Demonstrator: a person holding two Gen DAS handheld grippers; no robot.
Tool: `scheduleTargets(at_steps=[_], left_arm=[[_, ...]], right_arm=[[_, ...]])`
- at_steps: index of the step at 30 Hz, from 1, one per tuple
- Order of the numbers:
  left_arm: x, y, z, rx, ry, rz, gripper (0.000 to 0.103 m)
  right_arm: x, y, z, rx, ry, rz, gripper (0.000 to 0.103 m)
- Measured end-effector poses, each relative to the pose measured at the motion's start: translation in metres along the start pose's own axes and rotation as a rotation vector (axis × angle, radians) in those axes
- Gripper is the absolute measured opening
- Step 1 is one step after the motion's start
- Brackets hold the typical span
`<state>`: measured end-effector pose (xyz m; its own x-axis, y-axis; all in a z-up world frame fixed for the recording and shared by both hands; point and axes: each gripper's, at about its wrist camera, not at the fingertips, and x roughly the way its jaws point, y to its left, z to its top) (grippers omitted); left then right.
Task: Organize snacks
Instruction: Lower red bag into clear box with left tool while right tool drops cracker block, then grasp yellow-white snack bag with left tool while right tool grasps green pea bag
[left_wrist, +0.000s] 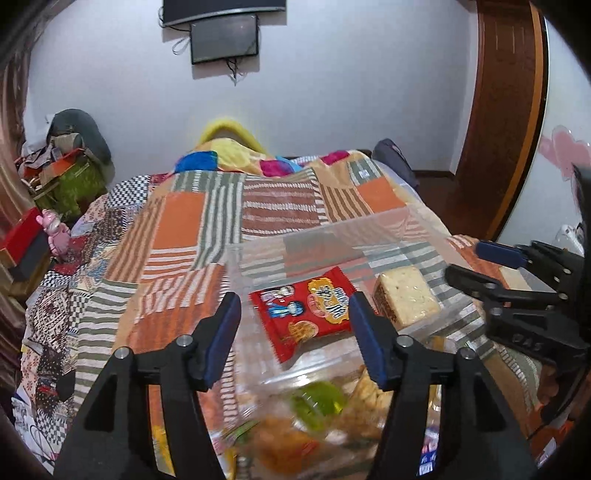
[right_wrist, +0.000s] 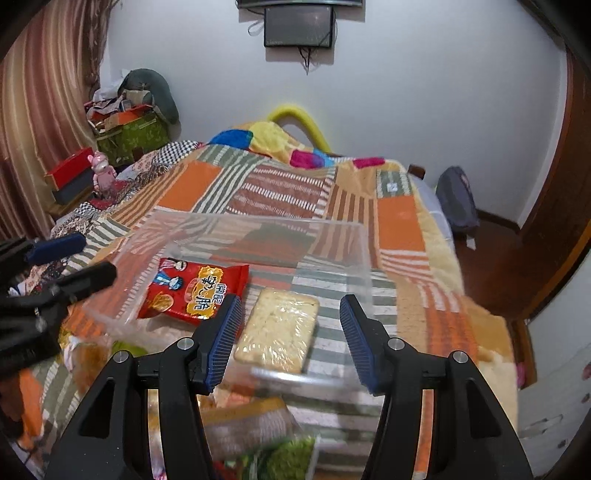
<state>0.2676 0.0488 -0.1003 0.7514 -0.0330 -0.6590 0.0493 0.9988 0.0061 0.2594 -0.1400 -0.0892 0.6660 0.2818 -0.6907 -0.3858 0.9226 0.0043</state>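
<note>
Both hand-held grippers, left (left_wrist: 293, 338) and right (right_wrist: 291, 338), gape empty; next grab loose snacks (left_wrist: 317, 402) at 6 o'clock for clear bin (right_wrist: 364, 258).

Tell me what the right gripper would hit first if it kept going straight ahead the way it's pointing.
Probably the near rim of the clear plastic box, then the pale wrapped cracker pack lying inside it. The open right gripper frames that pack, though depth is hard to judge.

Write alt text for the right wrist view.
Open right tongs hover over a clear plastic bin on a patchwork quilt, holding a red snack packet and a wrapped pale cracker block. Left tongs enter at left.
</note>
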Motion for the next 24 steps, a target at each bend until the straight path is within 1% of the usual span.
scheduleTargets(at_steps=[2, 7, 9, 13, 17, 19, 21, 24], left_arm=[[-0.011, 0.009, -0.004, -0.005, -0.006, 0.012, 0.065], [-0.028, 0.037, -0.022, -0.035, 0.017, 0.036, 0.07], [-0.031, 0.049, -0.035, -0.044, 0.033, 0.061, 0.073], [-0.029, 0.078, -0.063, -0.078, 0.091, 0.093, 0.074], [-0.022, 0.098, -0.091, -0.111, 0.145, 0.099, 0.074], [-0.019, 0.101, -0.102, -0.112, 0.167, 0.098, 0.077], [-0.014, 0.102, -0.114, -0.116, 0.19, 0.086, 0.083], [-0.007, 0.098, -0.126, -0.107, 0.21, 0.067, 0.089]], right_arm=[[-0.012, -0.003, -0.004, 0.005, -0.017, 0.009, 0.058], [-0.029, -0.008, -0.018, 0.018, -0.025, 0.011, 0.059], [-0.033, -0.011, -0.027, 0.033, -0.016, 0.019, 0.059], [-0.036, -0.014, -0.043, 0.037, 0.01, 0.007, 0.061], [-0.032, -0.016, -0.061, 0.041, 0.051, -0.001, 0.064], [-0.03, -0.018, -0.068, 0.049, 0.071, -0.001, 0.065], [-0.024, -0.02, -0.074, 0.066, 0.095, 0.007, 0.065], [-0.021, -0.019, -0.085, 0.079, 0.119, 0.013, 0.065]])
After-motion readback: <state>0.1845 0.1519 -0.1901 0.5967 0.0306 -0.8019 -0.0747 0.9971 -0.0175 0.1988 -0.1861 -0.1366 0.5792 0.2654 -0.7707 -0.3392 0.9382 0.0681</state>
